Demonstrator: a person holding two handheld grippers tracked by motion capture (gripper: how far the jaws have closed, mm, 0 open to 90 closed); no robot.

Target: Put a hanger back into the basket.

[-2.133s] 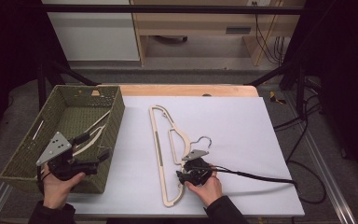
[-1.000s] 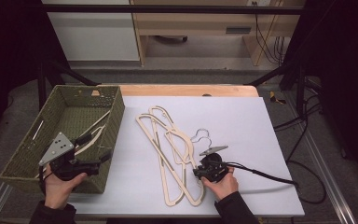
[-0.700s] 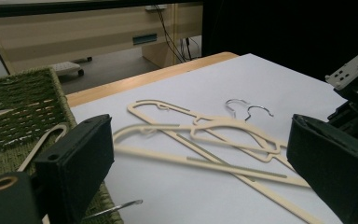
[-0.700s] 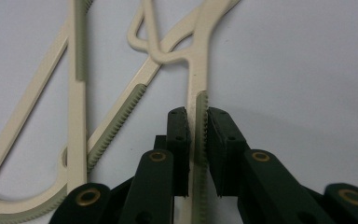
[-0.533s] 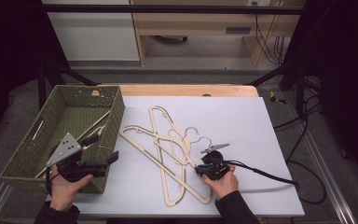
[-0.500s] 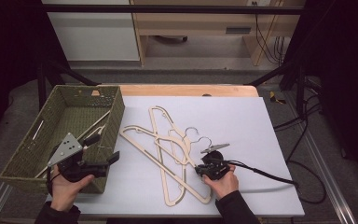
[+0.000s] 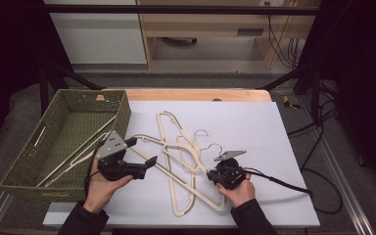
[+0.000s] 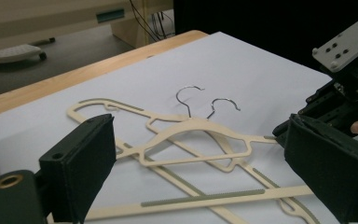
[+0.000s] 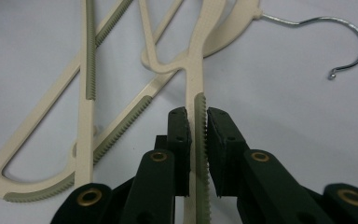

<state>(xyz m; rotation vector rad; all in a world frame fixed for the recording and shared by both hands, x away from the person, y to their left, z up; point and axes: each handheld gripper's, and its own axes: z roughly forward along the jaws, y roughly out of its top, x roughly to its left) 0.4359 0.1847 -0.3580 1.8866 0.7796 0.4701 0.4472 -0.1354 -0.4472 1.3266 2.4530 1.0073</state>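
The left tongs (image 7: 146,152) are moving away from the green woven basket (image 7: 24,166) and out over the white bench (image 7: 254,122), with jaws standing wide apart. The right tongs (image 7: 214,175), closed on one cream plastic hanger with a metal hook (image 7: 209,193), are dragging it rightward, so the two hangers are spreading apart and crossing.

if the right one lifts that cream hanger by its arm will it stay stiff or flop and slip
The hanger looks like thin rigid plastic: probably stiff and light. The right hand-held gripper clamps its ribbed grey strip, so slipping seems unlikely. Held off-centre, it may swing, and could snag the second hanger crossing it.
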